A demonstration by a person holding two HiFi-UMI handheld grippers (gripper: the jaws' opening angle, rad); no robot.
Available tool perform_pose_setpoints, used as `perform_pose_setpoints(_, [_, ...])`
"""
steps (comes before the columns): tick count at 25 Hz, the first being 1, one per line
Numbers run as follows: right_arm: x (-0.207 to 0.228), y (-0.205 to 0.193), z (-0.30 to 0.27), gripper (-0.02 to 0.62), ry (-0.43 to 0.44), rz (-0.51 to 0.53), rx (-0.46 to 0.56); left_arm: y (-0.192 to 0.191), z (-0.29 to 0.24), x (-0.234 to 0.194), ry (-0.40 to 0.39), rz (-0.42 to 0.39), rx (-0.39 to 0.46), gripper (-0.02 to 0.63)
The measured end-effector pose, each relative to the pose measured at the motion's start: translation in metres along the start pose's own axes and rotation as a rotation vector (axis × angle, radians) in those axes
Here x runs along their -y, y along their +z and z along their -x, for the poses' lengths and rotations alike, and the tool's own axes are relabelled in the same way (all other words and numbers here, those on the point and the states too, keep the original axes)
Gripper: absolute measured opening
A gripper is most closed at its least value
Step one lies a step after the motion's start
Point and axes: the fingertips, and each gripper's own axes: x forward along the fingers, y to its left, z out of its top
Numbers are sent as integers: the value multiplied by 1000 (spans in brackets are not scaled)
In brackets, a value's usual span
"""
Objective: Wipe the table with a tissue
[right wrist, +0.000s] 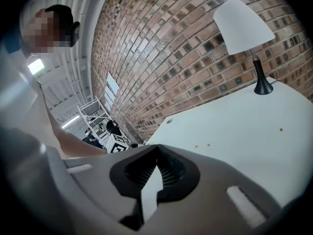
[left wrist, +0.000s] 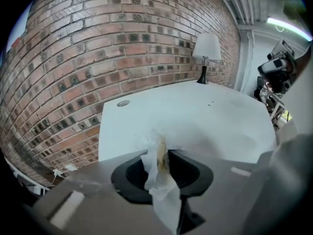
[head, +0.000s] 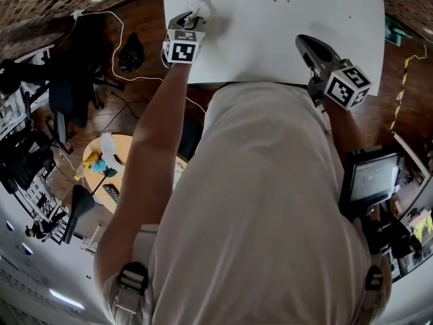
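Observation:
A white table (head: 284, 32) fills the top of the head view. My left gripper (head: 191, 20) reaches over its front left part, shut on a crumpled white tissue (head: 200, 8). In the left gripper view the tissue (left wrist: 159, 180) is pinched between the jaws of the left gripper (left wrist: 159, 155) and shows a yellow-brown stain near the tips, low over the table (left wrist: 195, 121). My right gripper (head: 302, 42) hovers at the table's front right edge. In the right gripper view its jaws (right wrist: 156, 151) meet with nothing between them, above the table (right wrist: 244, 126).
A white-shaded lamp (left wrist: 206, 48) stands at the table's far edge against a brick wall (left wrist: 98, 58). A round hole (left wrist: 123, 103) sits near the far left corner. Cables, a chair and a small round table (head: 125, 144) crowd the floor at left; a screen (head: 371, 178) at right.

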Motion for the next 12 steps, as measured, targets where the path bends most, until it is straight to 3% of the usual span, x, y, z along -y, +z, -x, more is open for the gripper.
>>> perform_pose_setpoints(6, [-5,3,2,8,0,7,5,0,4,20,-95,-81,-21,89])
perform_pose_setpoints(12, [-3,2,2,8,8,3,16,-20,19,39,-157,-79,-44,89])
